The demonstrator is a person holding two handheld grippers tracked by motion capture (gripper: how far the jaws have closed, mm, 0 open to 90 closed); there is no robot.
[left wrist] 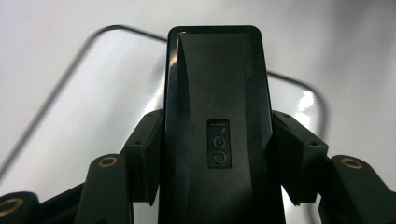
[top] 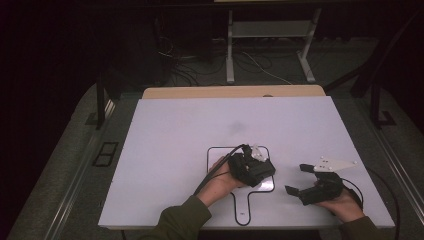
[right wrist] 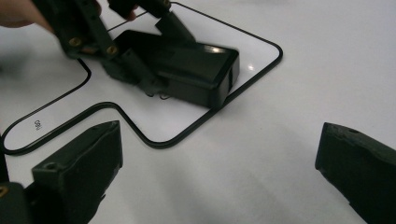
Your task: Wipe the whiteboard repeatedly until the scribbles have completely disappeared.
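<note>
Jaws of the left gripper (left wrist: 212, 154) clamp a black stapler (left wrist: 215, 116) by its sides, its body reaching forward past the pads over the black-outlined mat (right wrist: 154, 135). Off to its right, the right gripper (right wrist: 219, 163) rests wide apart, holding nothing.

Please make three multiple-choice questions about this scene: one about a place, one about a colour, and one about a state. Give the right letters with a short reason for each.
1. Where is the black box?
A. Inside the black outline on the table
B. On the floor
C. At the table's far edge

2. What colour is the table?
A. Red
B. White
C. Green

3. How is the right gripper?
A. Shut on the box
B. Shut on a cable
C. Open, holding nothing

Key: 1 A, the right gripper view shows the box within the outline. 2 B, the high view shows a white top. 3 C, its jaws stand wide apart over bare table, while the left gripper clamps the box.
</note>
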